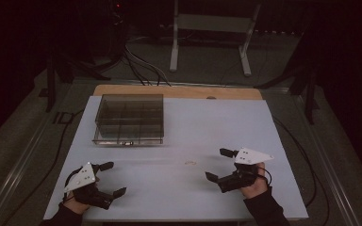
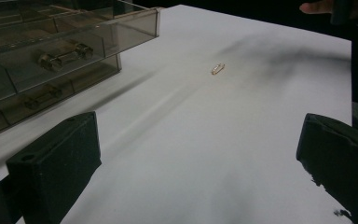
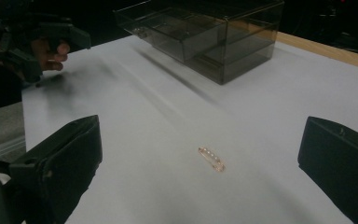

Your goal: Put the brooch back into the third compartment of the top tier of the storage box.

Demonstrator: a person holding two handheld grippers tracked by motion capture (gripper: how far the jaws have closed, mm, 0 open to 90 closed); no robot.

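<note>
both grippers sit low at the near edge of the white table (image 1: 264, 122), the left gripper (image 1: 109, 179) and right gripper (image 1: 217, 165) each with jaws spread wide and holding nothing. between them, nearer the right one, lies a tiny pink hair clip (image 3: 211, 159) flat on the table, well apart from the clear box (image 1: 129, 117). it looks light, thin and slippery, so i would pinch it across its long sides.
</note>
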